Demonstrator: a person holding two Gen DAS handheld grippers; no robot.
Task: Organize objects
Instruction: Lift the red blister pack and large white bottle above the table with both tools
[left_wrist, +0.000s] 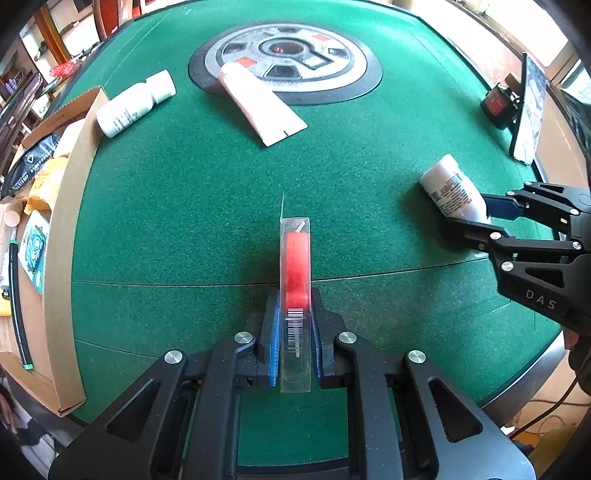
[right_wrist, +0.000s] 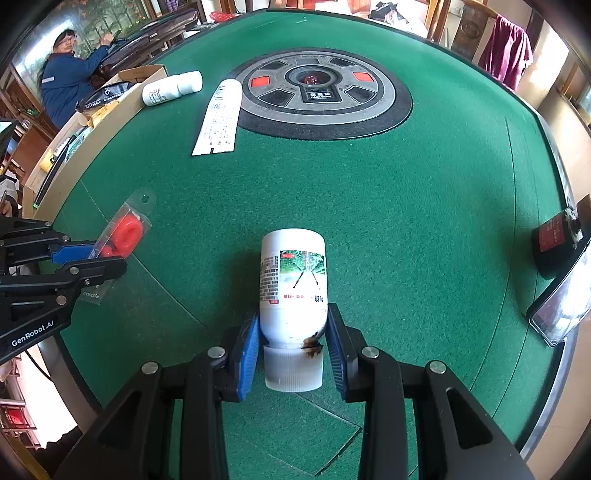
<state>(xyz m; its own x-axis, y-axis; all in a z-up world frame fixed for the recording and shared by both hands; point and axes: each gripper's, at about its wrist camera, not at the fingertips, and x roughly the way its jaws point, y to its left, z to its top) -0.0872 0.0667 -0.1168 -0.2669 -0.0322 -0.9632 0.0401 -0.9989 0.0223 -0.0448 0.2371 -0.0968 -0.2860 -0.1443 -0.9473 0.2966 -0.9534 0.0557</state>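
My left gripper (left_wrist: 294, 334) is shut on a clear pack with red candles (left_wrist: 295, 266), held edge-on above the green felt table (left_wrist: 184, 221); the pack also shows in the right wrist view (right_wrist: 123, 230), with the left gripper (right_wrist: 92, 260) around it. My right gripper (right_wrist: 291, 343) is shut on a white labelled bottle (right_wrist: 293, 284), cap toward the camera; the bottle shows in the left wrist view (left_wrist: 452, 192) with the right gripper (left_wrist: 487, 210) on it. A second white bottle (left_wrist: 135, 103) and a white tube (left_wrist: 258, 105) lie on the felt farther off.
An open cardboard box (left_wrist: 66, 206) with packets inside stands at the table's left edge. A round control panel (left_wrist: 286, 59) sits at the table's middle. A phone (left_wrist: 528, 110) and a red-black box (left_wrist: 498, 103) lie at the right edge. A person (right_wrist: 66, 77) sits beyond the table.
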